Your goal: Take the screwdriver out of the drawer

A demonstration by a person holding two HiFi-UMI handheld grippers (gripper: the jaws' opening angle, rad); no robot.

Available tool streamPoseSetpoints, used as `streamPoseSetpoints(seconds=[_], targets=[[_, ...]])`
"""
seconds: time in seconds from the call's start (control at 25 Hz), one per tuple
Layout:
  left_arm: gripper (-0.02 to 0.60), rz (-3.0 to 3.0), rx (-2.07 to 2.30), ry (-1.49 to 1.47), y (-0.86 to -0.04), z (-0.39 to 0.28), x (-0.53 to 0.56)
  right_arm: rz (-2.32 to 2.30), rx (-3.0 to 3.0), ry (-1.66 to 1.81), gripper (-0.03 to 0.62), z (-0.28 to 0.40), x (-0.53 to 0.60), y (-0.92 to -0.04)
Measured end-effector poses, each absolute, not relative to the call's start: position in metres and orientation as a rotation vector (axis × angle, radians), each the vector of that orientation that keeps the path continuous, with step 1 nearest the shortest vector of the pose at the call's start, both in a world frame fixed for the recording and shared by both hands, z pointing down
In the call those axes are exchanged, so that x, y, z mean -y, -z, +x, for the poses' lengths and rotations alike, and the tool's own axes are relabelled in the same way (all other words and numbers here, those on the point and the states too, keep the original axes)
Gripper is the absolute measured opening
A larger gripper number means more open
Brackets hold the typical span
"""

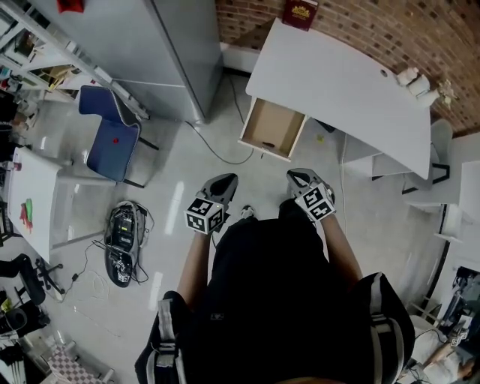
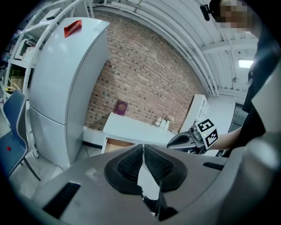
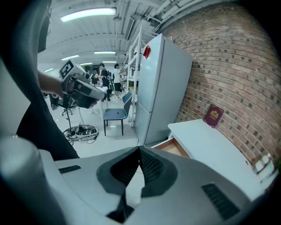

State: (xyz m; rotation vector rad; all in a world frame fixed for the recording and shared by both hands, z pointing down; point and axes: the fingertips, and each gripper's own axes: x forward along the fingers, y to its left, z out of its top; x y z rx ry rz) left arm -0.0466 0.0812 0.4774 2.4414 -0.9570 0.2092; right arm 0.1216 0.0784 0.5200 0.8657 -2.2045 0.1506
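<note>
A white desk [image 1: 337, 82] stands against the brick wall, and its wooden drawer [image 1: 271, 129] is pulled open toward me. I make out a small dark speck near the drawer's front edge, but no screwdriver that I can recognise. My left gripper [image 1: 227, 180] and right gripper [image 1: 296, 176] hang side by side over the floor, short of the drawer, both shut and empty. In the left gripper view the pads [image 2: 131, 165] meet at the tip, with the drawer [image 2: 115, 144] beyond them. The right gripper view shows the drawer [image 3: 173, 147] just past its shut jaws.
A tall grey fridge [image 1: 150, 45] stands left of the desk, with a blue chair [image 1: 112, 135] beside it. A tangle of cables and a device [image 1: 124, 240] lies on the floor at left. A red book [image 1: 300, 11] and small white items [image 1: 416, 81] sit on the desk.
</note>
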Motion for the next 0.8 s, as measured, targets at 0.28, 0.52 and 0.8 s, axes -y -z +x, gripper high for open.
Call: streamPoseSetpoints(seconds=[0.28, 0.52, 0.8], targets=[[0.023, 2.414, 1.033, -0.186, -0.478, -0.055, -0.073, 0.828, 2.215, -0.14, 0.055, 0.122, -0.062, -0.523], [0.023, 2.387, 1.084, -0.178, -0.476, -0.053, -0.062, 0.785, 2.222, -0.137, 0.055, 0.126, -0.046, -0.527], [0.023, 2.352, 1.118, -0.182, -0.478, -0.039, -0.044, 0.728, 2.224, -0.15, 0.055, 0.137, -0.023, -0.534]])
